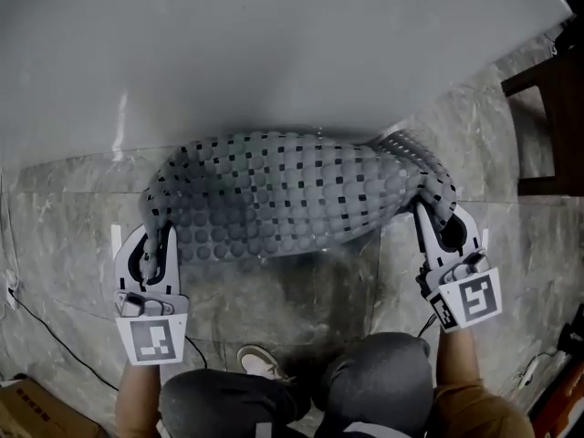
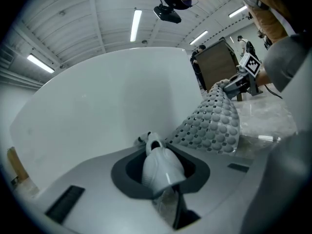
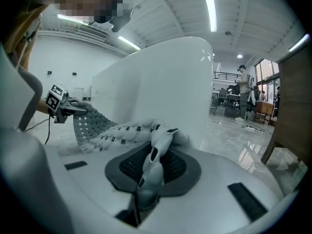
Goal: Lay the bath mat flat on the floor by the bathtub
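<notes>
A grey bath mat with raised dots and small square holes hangs stretched between my two grippers, just in front of the white bathtub wall. Its middle sags down to the marble floor. My left gripper is shut on the mat's left corner. My right gripper is shut on the mat's right corner. From the left gripper view the mat runs off toward the right gripper. From the right gripper view the mat runs off toward the left gripper.
The person's knees and a shoe are at the bottom of the head view. A dark wooden piece of furniture stands at the right. A black cable crosses the floor at the left, near a cardboard box.
</notes>
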Demonstrator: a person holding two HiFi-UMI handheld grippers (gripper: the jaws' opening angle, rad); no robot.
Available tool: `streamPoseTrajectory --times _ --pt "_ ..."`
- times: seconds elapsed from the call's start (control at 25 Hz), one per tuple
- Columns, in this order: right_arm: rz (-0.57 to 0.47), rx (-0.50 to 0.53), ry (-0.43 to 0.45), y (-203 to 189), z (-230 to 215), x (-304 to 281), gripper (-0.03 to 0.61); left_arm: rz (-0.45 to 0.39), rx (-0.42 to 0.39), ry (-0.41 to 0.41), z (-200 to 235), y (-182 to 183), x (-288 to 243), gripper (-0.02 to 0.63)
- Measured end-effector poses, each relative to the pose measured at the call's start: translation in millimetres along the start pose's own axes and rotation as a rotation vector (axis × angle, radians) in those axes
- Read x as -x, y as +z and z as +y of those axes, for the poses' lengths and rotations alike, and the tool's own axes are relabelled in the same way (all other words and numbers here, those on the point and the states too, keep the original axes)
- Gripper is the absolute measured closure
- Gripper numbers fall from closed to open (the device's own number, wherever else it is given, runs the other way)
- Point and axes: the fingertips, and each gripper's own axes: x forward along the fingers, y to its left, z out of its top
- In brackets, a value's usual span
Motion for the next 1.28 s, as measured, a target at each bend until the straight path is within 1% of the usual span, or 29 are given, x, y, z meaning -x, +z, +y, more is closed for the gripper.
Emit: streamPoseTrajectory --times 0.08,0.2,0.28,0.4,0.48,0.56,0.6,0.64,0.72,0.76,0.88,0.96,1.04,1.08,1.12,1.2,1.28 --pt "0.015 -0.002 -0.005 8 -4 8 0.525 0.023 -0.005 -0.017 0 8 0 0.543" --pt "0.029 -0.011 -0.019 18 -7 18 0.526 0.03 0.038 -0.014 3 18 -1 0.543" --pt "0.005 -0.015 -0.015 10 -2 12 0.526 0.013 0.041 0.012 6 14 -4 0.543" --pt "-0.055 -0.001 -0.001 0 3 3 0.526 -0.007 -0.007 0.044 5 6 -5 0.542" --pt "-0.081 0.029 -0.008 10 -1 13 0.526 -0.006 0.0 0.047 4 11 0 0.542" --pt "-0.075 0.049 -0.03 24 -8 26 0.526 0.004 0.012 0.031 3 19 8 0.541" --pt "-0.056 0.043 -0.04 25 -11 28 0.526 0.01 0.003 0.02 1 20 10 0.541" --pt "-0.027 0.022 -0.048 17 -13 24 0.526 0.009 -0.016 0.013 0 16 8 0.541" --pt "0.044 -0.026 -0.048 -11 -11 10 0.526 -0.01 -0.047 0.016 -2 1 -1 0.541" --pt "0.08 -0.029 -0.036 -22 -6 4 0.526 -0.01 -0.026 0.021 -1 -6 -5 0.541" --pt "0.21 -0.013 0.029 -37 8 0 0.525 0.042 0.103 0.003 10 -11 0 0.543" --pt "0.305 -0.048 0.076 -49 13 12 0.523 0.092 0.168 -0.034 7 -15 17 0.542" --pt "0.374 -0.092 0.106 -67 18 29 0.518 0.141 0.21 -0.061 -3 -26 34 0.541" --pt "0.404 -0.118 0.117 -77 21 36 0.515 0.162 0.226 -0.069 -8 -33 40 0.543" --pt "0.433 -0.141 0.126 -87 25 41 0.511 0.176 0.225 -0.079 -11 -39 45 0.547" --pt "0.488 -0.17 0.132 -105 34 46 0.508 0.192 0.187 -0.095 -17 -47 48 0.548" --pt "0.542 -0.179 0.128 -119 40 45 0.508 0.21 0.181 -0.099 -23 -54 48 0.548"
